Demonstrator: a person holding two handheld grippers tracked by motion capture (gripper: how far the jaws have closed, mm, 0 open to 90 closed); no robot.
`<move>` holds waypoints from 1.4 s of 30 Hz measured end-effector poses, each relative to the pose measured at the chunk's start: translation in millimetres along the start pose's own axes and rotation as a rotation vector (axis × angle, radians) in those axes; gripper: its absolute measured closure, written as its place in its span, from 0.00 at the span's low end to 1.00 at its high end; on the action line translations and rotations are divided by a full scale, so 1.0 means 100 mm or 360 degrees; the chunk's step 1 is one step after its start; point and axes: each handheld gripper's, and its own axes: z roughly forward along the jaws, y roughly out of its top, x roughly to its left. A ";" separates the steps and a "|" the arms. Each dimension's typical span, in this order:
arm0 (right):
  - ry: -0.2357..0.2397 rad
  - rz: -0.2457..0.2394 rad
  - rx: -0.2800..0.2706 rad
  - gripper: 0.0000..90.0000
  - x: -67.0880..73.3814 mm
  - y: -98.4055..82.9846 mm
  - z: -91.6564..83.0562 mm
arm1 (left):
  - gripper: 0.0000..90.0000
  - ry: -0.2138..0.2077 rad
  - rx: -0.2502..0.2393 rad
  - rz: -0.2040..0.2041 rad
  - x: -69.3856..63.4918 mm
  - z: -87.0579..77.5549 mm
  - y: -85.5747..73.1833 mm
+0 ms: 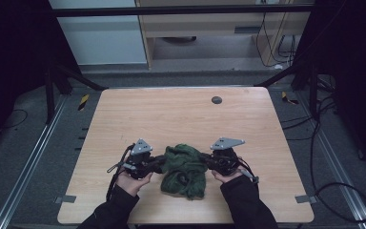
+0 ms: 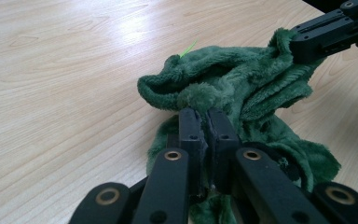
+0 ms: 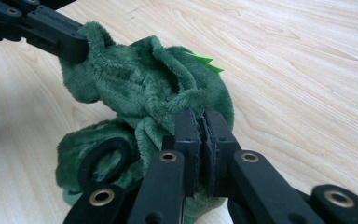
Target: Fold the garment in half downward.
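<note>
A crumpled dark green plush cloth (image 1: 185,171) lies on the wooden table (image 1: 181,114) near its front edge. My left gripper (image 1: 160,162) pinches the cloth's left side and my right gripper (image 1: 208,161) pinches its right side. Seen from the left gripper view, my left gripper (image 2: 205,119) has its jaws pressed together on a fold of the green cloth (image 2: 242,88), with the other gripper gripping the far edge at upper right. From the right gripper view, my right gripper (image 3: 201,121) is shut on a fold of the cloth (image 3: 140,84). A black loop (image 3: 103,161) is sewn on the cloth.
A small dark round hole (image 1: 216,100) sits near the table's far edge. Cables (image 1: 333,191) lie on the floor to the right. Metal frame legs (image 1: 62,81) stand at the back corners. Bare wood stretches beyond the cloth.
</note>
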 end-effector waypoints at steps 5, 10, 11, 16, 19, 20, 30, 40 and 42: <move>0.0019 -0.0011 -0.0013 0.95 0.05 -0.02 -0.04 | 0.96 -0.0011 0.0004 0.0013 -0.02 -0.04 -0.02; 0.0027 -0.0018 -0.0023 0.95 0.08 -0.05 -0.08 | 0.96 -0.0030 0.0007 0.0011 -0.05 -0.07 -0.05; 0.0027 -0.0018 -0.0023 0.95 0.08 -0.05 -0.08 | 0.96 -0.0030 0.0007 0.0011 -0.05 -0.07 -0.05; 0.0048 -0.0034 -0.0019 0.95 0.12 -0.10 -0.11 | 0.96 -0.0046 0.0028 0.0008 -0.07 -0.08 -0.12; 0.0051 -0.0032 -0.0016 0.95 0.14 -0.14 -0.11 | 0.96 -0.0056 0.0044 0.0005 -0.09 -0.08 -0.15; 0.0056 -0.0036 -0.0015 0.95 0.14 -0.15 -0.11 | 0.96 -0.0056 0.0049 0.0015 -0.09 -0.08 -0.16; 0.0089 -0.0031 0.0007 0.95 0.20 -0.26 -0.13 | 0.96 -0.0074 0.0096 0.0010 -0.12 -0.09 -0.28; 0.0110 -0.0020 0.0044 0.95 0.24 -0.38 -0.13 | 0.96 -0.0097 0.0146 0.0011 -0.16 -0.09 -0.40; 0.0109 -0.0018 0.0050 0.95 0.24 -0.40 -0.14 | 0.96 -0.0101 0.0156 0.0013 -0.17 -0.08 -0.42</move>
